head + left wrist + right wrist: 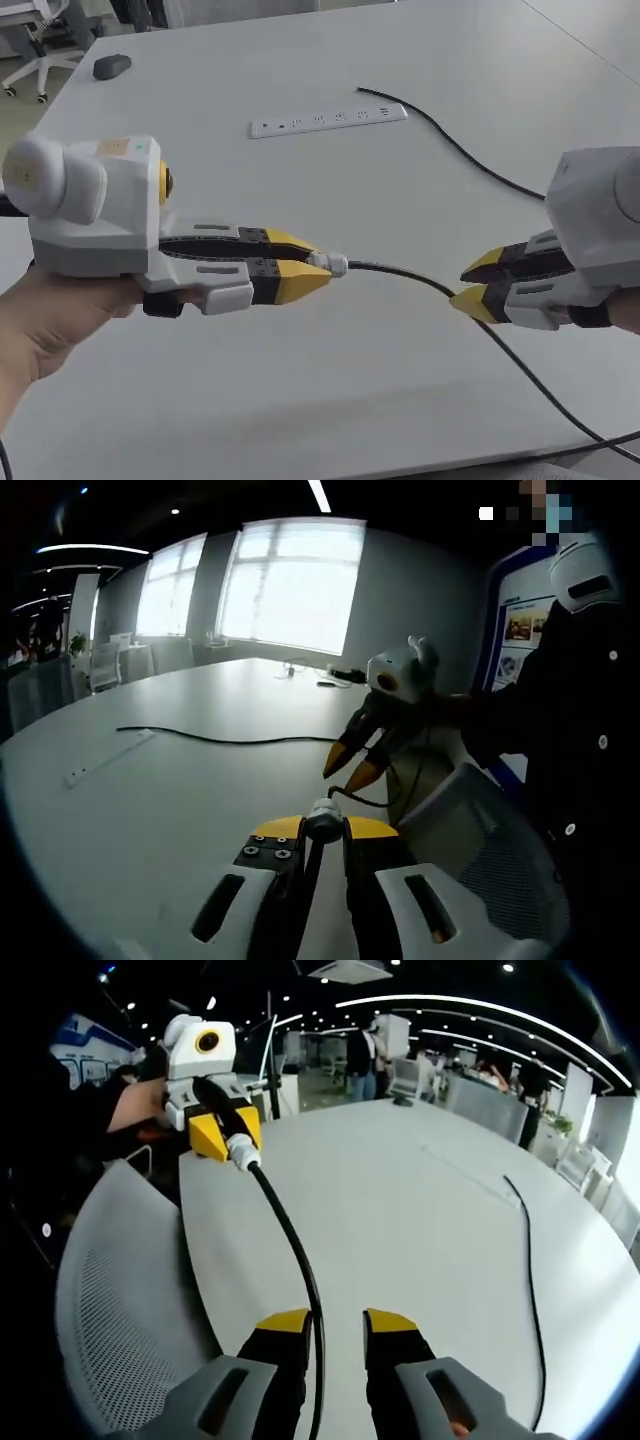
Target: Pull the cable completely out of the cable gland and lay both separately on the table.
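White table (330, 390), left gripper (320, 265) clamping cable gland (334, 264), right gripper (460, 286) straddling cable (400, 273)

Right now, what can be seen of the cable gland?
The cable gland is a small, whitish, plastic-looking fitting with a rounded nut end. It is held above the table, lying roughly level, clamped between the yellow tips of the left gripper. The black cable runs out of its free end toward the right gripper, not yet pulled out.

Large white table (330, 400), near; white office chair (38, 45), far left; grey mesh chair (110, 1290); bright windows (290, 585), far wall; ceiling strip lights (320, 494).
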`<state>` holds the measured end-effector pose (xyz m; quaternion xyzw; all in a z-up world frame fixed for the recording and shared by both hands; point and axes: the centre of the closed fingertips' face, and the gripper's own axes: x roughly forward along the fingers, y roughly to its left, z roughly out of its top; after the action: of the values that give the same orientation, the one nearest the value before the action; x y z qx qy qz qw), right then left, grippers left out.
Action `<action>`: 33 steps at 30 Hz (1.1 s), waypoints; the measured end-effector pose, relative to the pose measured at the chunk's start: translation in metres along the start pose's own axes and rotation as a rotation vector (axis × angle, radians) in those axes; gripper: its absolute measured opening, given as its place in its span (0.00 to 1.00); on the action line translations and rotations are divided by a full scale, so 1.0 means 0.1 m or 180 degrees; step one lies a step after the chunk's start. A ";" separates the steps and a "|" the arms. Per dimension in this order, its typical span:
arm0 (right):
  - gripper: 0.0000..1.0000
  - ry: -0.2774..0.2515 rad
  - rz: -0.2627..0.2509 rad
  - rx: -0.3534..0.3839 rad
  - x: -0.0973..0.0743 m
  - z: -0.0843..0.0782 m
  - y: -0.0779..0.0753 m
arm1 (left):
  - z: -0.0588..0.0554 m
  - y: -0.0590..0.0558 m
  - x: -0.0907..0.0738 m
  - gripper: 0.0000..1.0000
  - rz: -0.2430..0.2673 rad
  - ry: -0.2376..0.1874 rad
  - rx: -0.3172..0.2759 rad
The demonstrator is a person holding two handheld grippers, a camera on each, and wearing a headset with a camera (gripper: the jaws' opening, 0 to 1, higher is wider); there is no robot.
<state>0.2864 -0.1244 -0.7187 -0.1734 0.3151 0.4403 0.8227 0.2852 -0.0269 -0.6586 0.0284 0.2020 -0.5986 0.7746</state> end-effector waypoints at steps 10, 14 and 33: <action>0.20 -0.0555 0.0384 -0.0372 0.00 0.64 0.37 | -0.02 0.03 0.00 0.15 -0.0010 0.0014 -0.0002; 0.19 -0.0525 0.0457 -0.0555 0.10 0.74 0.49 | -0.01 0.03 0.00 0.15 -0.0015 0.0009 0.0000; 0.00 -0.0436 0.0590 -0.0742 0.26 0.80 0.60 | -0.04 0.01 -0.05 0.15 -0.0019 0.0025 0.0001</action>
<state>0.2763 -0.0302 -0.6774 -0.2075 0.2198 0.5586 0.7724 0.2839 -0.0208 -0.6603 0.0302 0.2050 -0.6009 0.7720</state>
